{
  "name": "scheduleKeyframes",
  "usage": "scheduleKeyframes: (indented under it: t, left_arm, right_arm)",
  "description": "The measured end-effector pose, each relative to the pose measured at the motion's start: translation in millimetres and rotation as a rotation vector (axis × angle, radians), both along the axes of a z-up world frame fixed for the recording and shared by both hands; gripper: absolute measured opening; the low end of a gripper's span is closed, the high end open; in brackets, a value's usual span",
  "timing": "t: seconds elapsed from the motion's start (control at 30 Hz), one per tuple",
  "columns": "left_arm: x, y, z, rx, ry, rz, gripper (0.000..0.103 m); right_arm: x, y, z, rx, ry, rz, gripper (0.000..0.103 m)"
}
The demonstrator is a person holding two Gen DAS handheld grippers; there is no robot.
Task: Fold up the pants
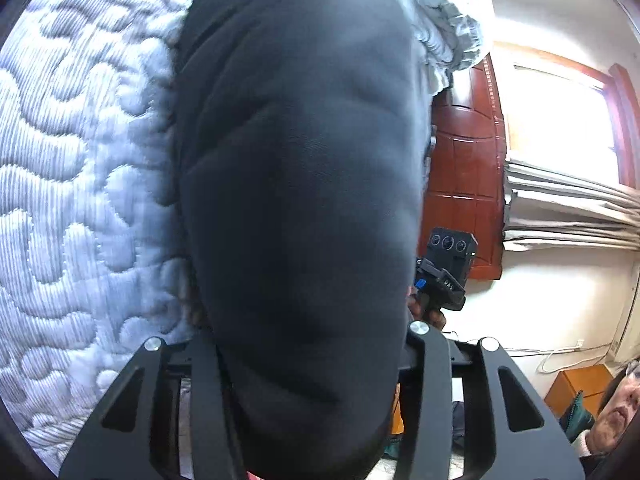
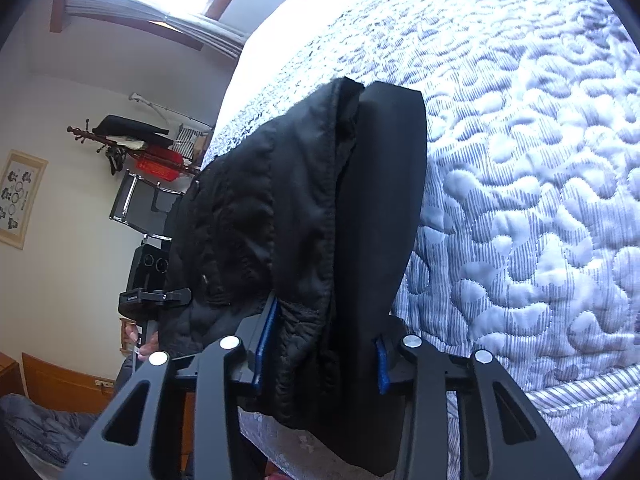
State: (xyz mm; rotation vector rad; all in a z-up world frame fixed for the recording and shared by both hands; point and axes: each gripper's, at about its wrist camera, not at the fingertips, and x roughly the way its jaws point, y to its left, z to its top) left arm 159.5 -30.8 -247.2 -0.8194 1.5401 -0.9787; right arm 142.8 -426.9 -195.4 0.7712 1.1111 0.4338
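Observation:
The black pants (image 1: 296, 200) hang lifted above the quilted bed. In the left wrist view the dark cloth fills the middle and hides my left gripper's (image 1: 308, 364) fingers, which are shut on it. In the right wrist view the pants (image 2: 304, 240) drape in thick folds between the blue-padded fingers (image 2: 264, 344) of my right gripper (image 2: 320, 352), which is shut on the cloth. The right gripper also shows in the left wrist view (image 1: 444, 276), just right of the cloth. The left gripper shows in the right wrist view (image 2: 154, 296), at the left of the pants.
A light blue quilted mattress cover (image 1: 80, 184) (image 2: 520, 200) lies beneath and beside the pants. A crumpled grey duvet (image 1: 444, 28) sits at the bed's far end. A red-brown door (image 1: 464, 184), window with curtains (image 1: 568, 204), coat rack (image 2: 136, 140) and chair (image 2: 140, 204) stand around.

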Motion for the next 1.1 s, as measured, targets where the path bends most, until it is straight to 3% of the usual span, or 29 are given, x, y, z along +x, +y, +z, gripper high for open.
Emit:
scheduleKeyframes:
  t: [0.43,0.6,0.9,1.1]
  left_arm:
    - [-1,-17,33,-0.019,-0.064,0.007,0.042]
    - [8,-28,58,-0.034,-0.118,0.023,0.042]
    - [60,-15,87,-0.029,-0.223,0.096,0.042]
    - [101,-6,76,0.016,-0.239,0.157,0.042]
  right_arm:
    - [-2,-8,35,-0.05,-0.054,0.005,0.037]
    - [11,-3,59,-0.08,-0.101,0.014,0.037]
    - [80,5,90,-0.12,-0.181,0.057,0.037]
    - [134,20,78,-0.136,-0.163,0.093,0.037]
